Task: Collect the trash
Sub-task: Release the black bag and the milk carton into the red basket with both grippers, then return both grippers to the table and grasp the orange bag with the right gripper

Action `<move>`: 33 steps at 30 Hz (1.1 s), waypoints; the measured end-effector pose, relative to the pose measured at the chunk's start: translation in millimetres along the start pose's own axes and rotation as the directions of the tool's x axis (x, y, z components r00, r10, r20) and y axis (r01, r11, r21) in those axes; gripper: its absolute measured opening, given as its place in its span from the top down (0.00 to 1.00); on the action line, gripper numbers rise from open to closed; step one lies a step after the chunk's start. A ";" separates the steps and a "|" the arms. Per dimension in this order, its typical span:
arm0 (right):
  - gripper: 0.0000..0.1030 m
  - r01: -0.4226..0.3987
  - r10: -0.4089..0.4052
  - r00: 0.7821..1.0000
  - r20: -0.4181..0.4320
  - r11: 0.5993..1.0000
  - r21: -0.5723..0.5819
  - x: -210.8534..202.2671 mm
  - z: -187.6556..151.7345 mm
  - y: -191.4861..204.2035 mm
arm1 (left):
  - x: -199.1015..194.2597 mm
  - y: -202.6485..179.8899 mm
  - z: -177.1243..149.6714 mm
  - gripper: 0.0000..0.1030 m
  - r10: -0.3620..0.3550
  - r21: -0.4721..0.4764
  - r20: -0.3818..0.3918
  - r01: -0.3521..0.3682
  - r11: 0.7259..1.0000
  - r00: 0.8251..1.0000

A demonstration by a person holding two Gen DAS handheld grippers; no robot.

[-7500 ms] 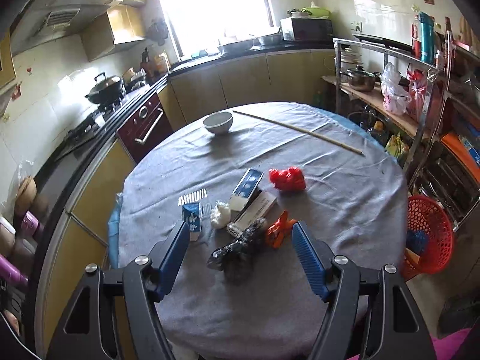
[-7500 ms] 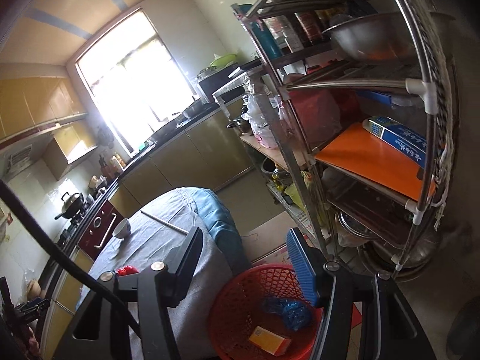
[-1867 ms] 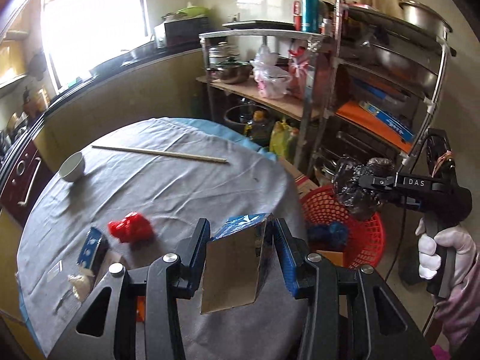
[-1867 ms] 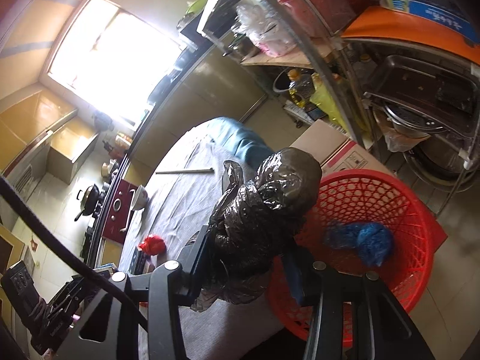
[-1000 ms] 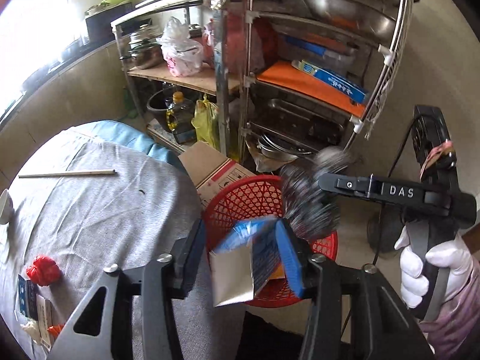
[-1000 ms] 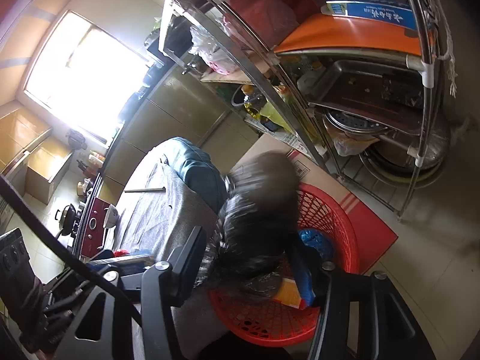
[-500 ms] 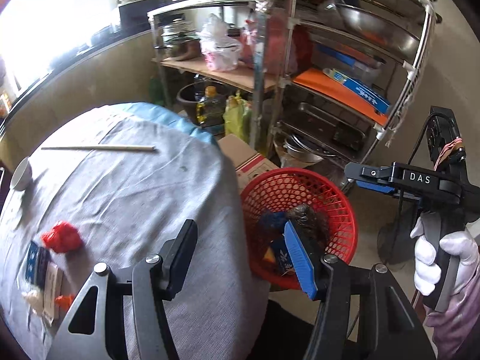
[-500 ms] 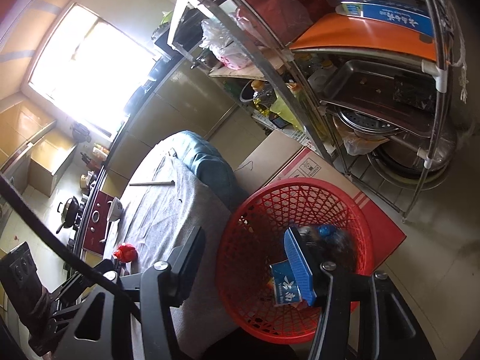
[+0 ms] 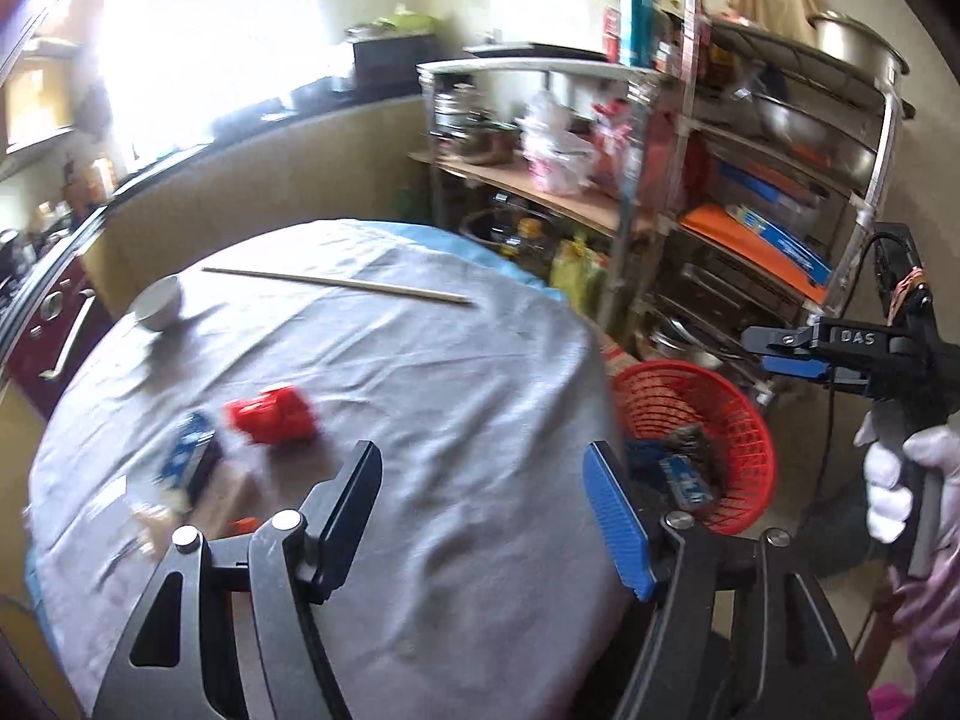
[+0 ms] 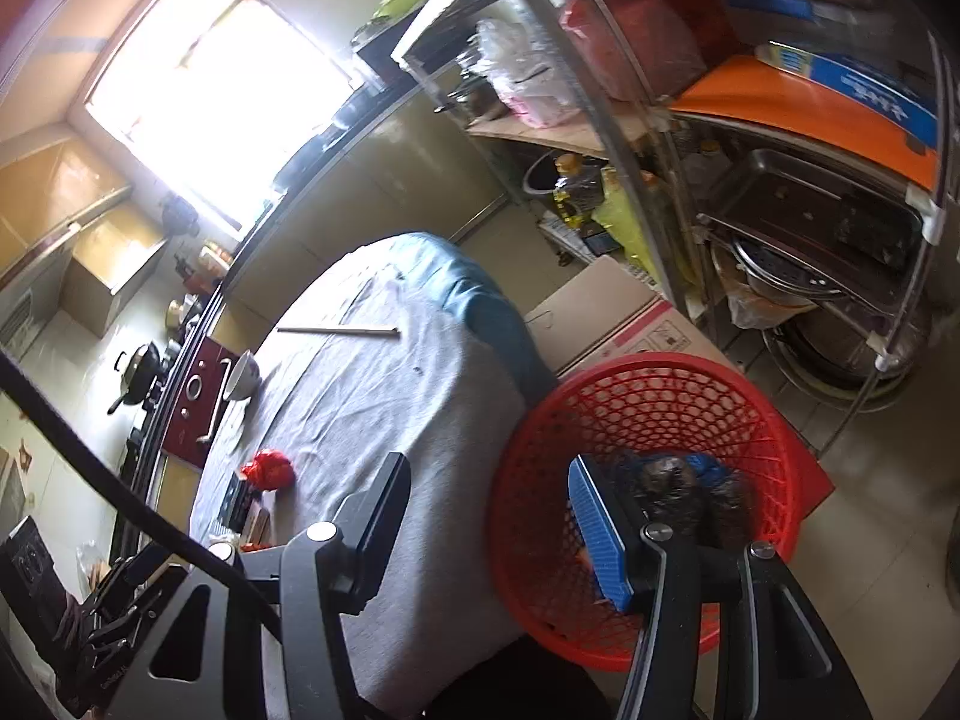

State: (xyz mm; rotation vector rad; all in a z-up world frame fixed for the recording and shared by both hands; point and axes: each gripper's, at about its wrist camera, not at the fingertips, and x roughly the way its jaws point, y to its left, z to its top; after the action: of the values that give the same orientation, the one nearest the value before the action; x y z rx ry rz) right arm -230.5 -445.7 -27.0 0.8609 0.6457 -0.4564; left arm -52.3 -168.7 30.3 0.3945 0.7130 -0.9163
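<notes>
My left gripper [image 9: 486,516] hangs over the near edge of the grey-clothed round table [image 9: 420,396], its jaws opening with nothing between them. On the cloth to its left lie a crumpled red wrapper [image 9: 270,417], a small blue carton [image 9: 186,456] and other blurred scraps. My right gripper [image 10: 492,525] is open and empty above the red basket [image 10: 648,408]. The basket stands on the floor beside the table and holds a black plastic bag [image 10: 678,486]. The left wrist view shows a blue carton [image 9: 684,474] in the basket [image 9: 690,396] and the right gripper [image 9: 780,351] in a gloved hand [image 9: 888,480].
A white bowl [image 9: 157,303] and a long wooden stick [image 9: 336,285] lie at the table's far side. A cardboard box [image 10: 612,318] sits behind the basket. A loaded metal rack [image 10: 810,180] stands close on the right, and a kitchen counter runs along the far wall.
The carton left my left gripper and the black bag left my right gripper; both now lie in the basket. The left gripper swung left, back over the table, jaws wider.
</notes>
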 end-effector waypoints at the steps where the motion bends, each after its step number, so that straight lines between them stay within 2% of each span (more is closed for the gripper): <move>1: 0.43 0.001 -0.001 1.000 -0.003 1.000 -0.011 0.7 -0.9 5.0 | -5.9 10.5 -5.0 0.31 0.017 -0.017 0.006 -0.017 1.000 1.000; 5: 0.43 -0.003 0.002 1.000 -0.018 0.998 -0.060 4.5 -3.9 29.9 | -26.7 54.3 -28.6 0.30 0.090 -0.100 0.014 -0.088 0.991 0.996; 9: 0.43 -0.011 0.007 0.999 -0.033 0.994 -0.107 8.9 -7.5 52.8 | -46.8 106.9 -61.6 0.29 0.176 -0.213 -0.008 -0.174 0.961 0.984; 12: 0.43 -0.017 0.009 0.999 -0.049 0.989 -0.149 14.5 -11.5 73.7 | -61.1 143.4 -89.8 0.29 0.255 -0.293 -0.042 -0.255 0.921 0.966; 15: 0.43 -0.033 0.019 0.997 -0.074 0.982 -0.186 23.8 -17.2 96.9 | -72.9 179.7 -118.8 0.29 0.315 -0.372 -0.088 -0.324 0.870 0.945; 19: 0.43 -0.062 0.034 0.993 -0.117 0.967 -0.248 38.7 -29.7 130.8 | -83.9 208.3 -144.5 0.29 0.344 -0.440 -0.113 -0.358 0.824 0.932; 22: 0.43 -0.103 0.058 0.985 -0.165 0.955 -0.278 52.3 -43.0 157.0 | -89.1 218.8 -155.7 0.29 0.358 -0.462 -0.118 -0.370 0.806 0.926; 28: 0.43 -0.175 0.083 0.962 -0.262 0.919 -0.352 85.6 -70.7 211.5 | -95.2 225.4 -171.5 0.29 0.352 -0.480 -0.115 -0.362 0.799 0.929; 33: 0.43 -0.219 0.083 0.936 -0.342 0.898 -0.382 114.5 -92.9 247.3 | -98.4 235.0 -189.2 0.29 0.359 -0.491 -0.134 -0.376 0.785 0.924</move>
State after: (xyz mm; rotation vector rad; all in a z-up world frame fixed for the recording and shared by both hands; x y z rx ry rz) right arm -28.7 -240.7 -15.0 0.5721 0.9259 -0.0248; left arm 28.7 132.0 -30.5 0.0653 0.8423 -0.3228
